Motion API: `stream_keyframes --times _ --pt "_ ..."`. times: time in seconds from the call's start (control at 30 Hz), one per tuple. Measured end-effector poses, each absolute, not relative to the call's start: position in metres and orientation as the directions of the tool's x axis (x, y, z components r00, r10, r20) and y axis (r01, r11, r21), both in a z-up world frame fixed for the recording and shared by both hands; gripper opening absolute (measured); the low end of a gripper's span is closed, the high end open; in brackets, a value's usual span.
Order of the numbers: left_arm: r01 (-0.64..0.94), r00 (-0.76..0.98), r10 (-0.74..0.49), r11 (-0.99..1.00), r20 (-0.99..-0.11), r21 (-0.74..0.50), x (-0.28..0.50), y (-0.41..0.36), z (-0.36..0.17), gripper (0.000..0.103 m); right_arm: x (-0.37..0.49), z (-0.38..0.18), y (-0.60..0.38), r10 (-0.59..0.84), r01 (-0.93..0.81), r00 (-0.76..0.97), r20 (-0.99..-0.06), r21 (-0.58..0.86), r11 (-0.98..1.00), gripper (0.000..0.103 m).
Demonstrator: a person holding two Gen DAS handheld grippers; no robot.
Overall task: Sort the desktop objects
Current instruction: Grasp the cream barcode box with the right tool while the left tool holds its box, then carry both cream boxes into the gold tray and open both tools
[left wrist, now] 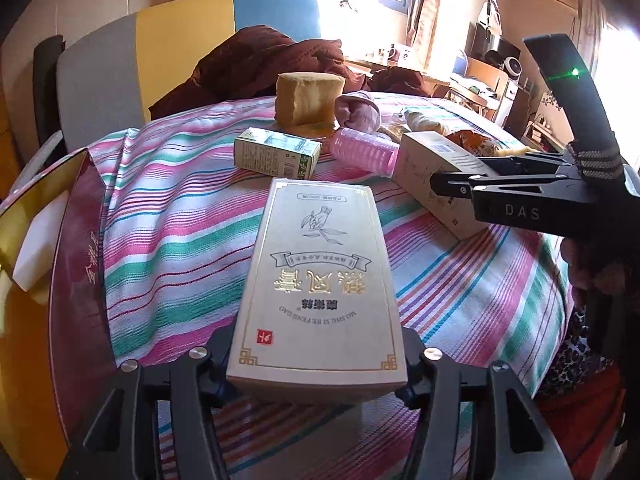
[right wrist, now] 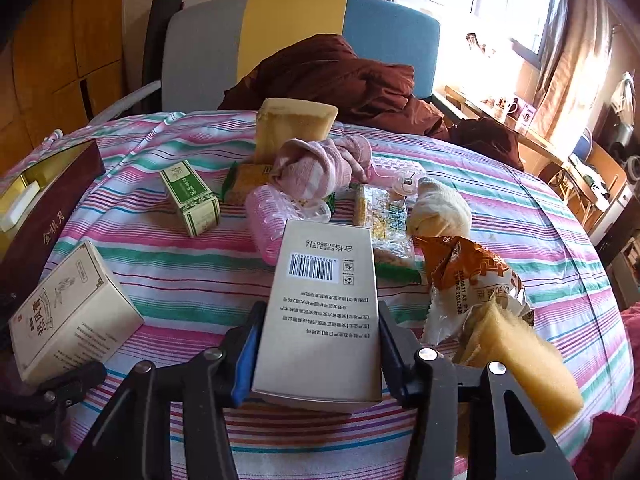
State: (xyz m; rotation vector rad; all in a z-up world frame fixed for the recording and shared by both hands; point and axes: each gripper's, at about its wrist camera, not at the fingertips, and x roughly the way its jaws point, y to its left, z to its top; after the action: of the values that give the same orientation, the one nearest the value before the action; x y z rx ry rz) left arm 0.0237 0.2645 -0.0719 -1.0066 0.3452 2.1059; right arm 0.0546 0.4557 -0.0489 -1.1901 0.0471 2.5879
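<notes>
Left gripper (left wrist: 316, 364) had the cream ointment box (left wrist: 316, 280) clamped; right gripper (right wrist: 318, 354) was squeezing the barcode box (right wrist: 320, 312) over the striped cloth (right wrist: 200, 276).

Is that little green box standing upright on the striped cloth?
No, the green box lies flat on its long side on the striped cloth.

Each wrist camera looks forward, close behind its claw, across the striped surface (left wrist: 168, 208); both share the green box (left wrist: 278, 153) ahead.
</notes>
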Motion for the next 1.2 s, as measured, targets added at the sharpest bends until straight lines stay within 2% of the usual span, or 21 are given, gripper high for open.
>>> stream_keyframes --times 0.33,0.6,0.9,1.2 --pt "-0.733 -0.401 0.605 -0.663 -0.688 -0.156 0.032 0.241 -0.038 0.054 0.071 -0.017 0.432 0.200 -0.263 -0.705 -0.680 -0.011 -0.965 0.052" --pt "-0.643 -0.461 0.592 -0.736 -0.661 -0.210 0.016 0.185 -0.005 0.054 0.052 0.004 0.373 0.074 -0.124 -0.768 -0.636 0.034 -0.992 0.052" --pt "-0.418 -0.598 0.412 -0.892 -0.688 -0.171 -0.053 0.078 0.021 0.054 0.003 0.020 0.288 -0.099 0.066 -0.785 -0.612 0.076 -0.995 0.052" --pt "-0.250 -0.607 0.241 -0.962 -0.757 -0.106 -0.138 0.005 0.008 0.054 -0.064 0.030 0.221 -0.196 0.154 -0.743 -0.640 0.121 -0.981 0.052"
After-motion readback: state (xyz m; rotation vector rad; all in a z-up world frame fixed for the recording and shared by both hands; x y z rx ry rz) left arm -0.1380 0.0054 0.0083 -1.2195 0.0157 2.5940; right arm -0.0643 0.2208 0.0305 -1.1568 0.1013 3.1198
